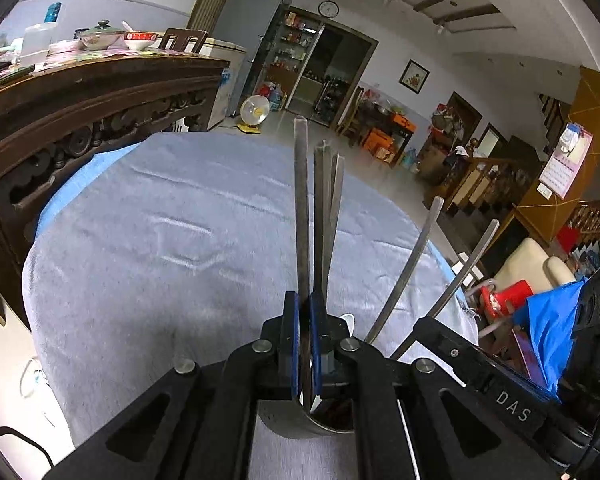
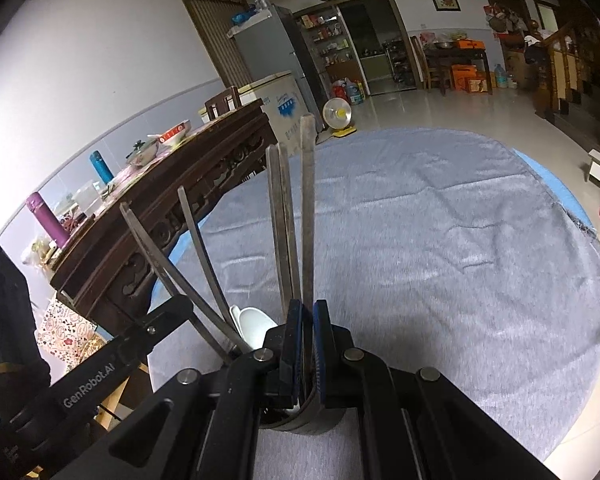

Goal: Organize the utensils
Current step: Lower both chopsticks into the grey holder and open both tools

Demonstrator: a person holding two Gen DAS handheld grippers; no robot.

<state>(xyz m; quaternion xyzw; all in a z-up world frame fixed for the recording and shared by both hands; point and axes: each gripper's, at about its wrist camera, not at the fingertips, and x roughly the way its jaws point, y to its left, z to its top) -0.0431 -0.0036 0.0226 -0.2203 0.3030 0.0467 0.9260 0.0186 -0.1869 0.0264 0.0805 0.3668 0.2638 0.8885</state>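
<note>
With both grippers, left and right, clamped on the rim of the cup beneath my jaws, chopsticks rising ahead, I judge I'm setting it on the cloth; next, release gently.

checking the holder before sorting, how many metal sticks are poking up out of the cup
5 metal chopsticks in the steel cup: one upright on the left, two close together mid, two leaning right. More may be hidden behind the tongs.
</note>
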